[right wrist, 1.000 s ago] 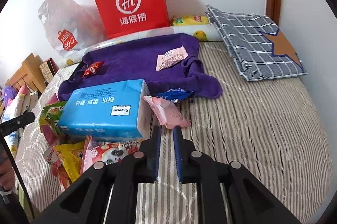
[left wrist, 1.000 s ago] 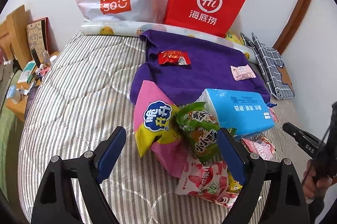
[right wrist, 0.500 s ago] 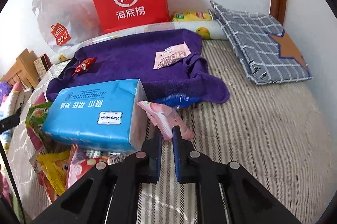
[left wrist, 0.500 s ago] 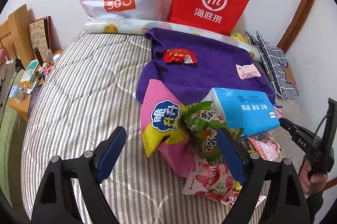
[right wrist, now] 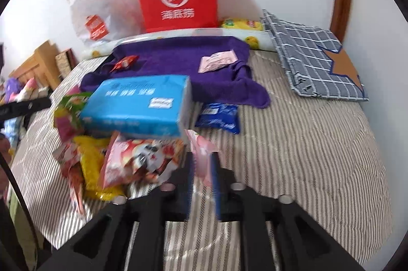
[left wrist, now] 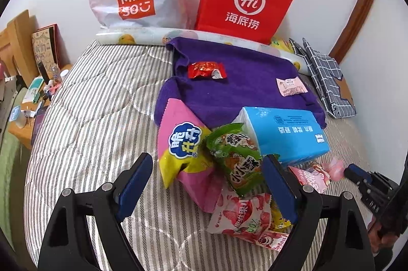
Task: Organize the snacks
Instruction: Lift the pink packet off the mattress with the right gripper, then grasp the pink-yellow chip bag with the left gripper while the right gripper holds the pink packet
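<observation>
**Beside the tissue pack, a pink packet is being pinched**

At the snack pile's edge, the right gripper [right wrist: 202, 169] is clamping a light, crinkly pink packet [right wrist: 201, 151] by its soft end; slipping seems likely. The left gripper [left wrist: 207, 184] is hovering with fingers spread over the green bag [left wrist: 236, 156]. A blue tissue pack [right wrist: 137, 105] is crowding the pile, near the purple towel [right wrist: 178, 57].

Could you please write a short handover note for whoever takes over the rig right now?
Right gripper: shut on the pink packet, just in front of the blue tissue pack.
Left gripper: open and empty, above the snack pile.
Done: a red snack and a pale pink sachet lie on the purple towel.
Left: place the pink packet, then sort the pile.
</observation>
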{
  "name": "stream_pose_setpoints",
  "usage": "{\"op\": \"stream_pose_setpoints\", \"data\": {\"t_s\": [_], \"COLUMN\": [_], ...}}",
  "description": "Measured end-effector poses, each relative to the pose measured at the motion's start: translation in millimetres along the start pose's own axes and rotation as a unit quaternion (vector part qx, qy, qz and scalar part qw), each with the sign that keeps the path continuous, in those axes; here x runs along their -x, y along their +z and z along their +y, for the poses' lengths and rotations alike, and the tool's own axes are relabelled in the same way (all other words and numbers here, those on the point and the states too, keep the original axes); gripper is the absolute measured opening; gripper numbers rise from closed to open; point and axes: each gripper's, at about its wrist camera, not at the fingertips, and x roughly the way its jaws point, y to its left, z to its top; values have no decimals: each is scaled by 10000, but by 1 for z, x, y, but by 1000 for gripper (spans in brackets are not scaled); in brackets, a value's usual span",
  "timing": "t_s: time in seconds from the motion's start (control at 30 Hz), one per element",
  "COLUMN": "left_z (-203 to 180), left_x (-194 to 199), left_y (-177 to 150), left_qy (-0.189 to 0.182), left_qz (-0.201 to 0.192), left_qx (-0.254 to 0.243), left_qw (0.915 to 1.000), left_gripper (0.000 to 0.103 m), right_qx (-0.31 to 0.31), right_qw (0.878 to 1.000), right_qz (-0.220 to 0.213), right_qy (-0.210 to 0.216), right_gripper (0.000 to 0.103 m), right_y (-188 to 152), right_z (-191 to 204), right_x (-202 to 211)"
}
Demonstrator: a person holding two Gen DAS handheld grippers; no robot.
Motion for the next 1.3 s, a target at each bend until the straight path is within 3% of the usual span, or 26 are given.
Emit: {"op": "stream_pose_setpoints", "data": {"t_s": [0.03, 0.07, 0.33, 0.57, 0.73, 0.83, 0.9, 0.97, 1.0, 1.3], "left_z": [-1, -2, -3, -4, -2, 1, 4, 5, 6, 26], "left_x": [0, 1, 2, -6, -9, -9, -9, -9, -8, -10], "left_y": [0, 0, 2, 0, 0, 0, 0, 0, -1, -2], "left_qy": [-1, -4, 36, 129, 167, 218, 222, 271, 290, 421], "left_qz": [1, 4, -21, 84, 119, 102, 116, 113, 101, 143], "left_qx": [-12, -28, -35, -78, -72, -61, -43, -70, -75, 68], "left_qw": [10000, 10000, 10000, 9999, 9998, 9997, 9997, 9995, 9995, 9990], "left_gripper": [88, 88, 88, 88, 88, 88, 88, 88, 88, 88], "right_qx": [25, 39, -91, -327, -331, -525, -626, -650, -639, -595], "right_qw": [10000, 10000, 9997, 9984, 9990, 9984, 9979, 9977, 9977, 9981], "right_qz": [-16, -18, 230, 448, 260, 182, 169, 204, 213, 23], "right_qy": [-20, -20, 78, -62, -179, -77, -66, -16, -37, -159], "right_gripper": [44, 49, 49, 63, 63, 61, 53, 33, 30, 26], "right_y": [-1, -3, -8, -18, -21, -18, -16, -15, -15, -14], "right_z": [1, 2, -2, -14, -16, -23, -26, -27, -27, -24], "right_x": [-1, -3, -27, -52, -51, -51, -50, -50, -50, -35]}}
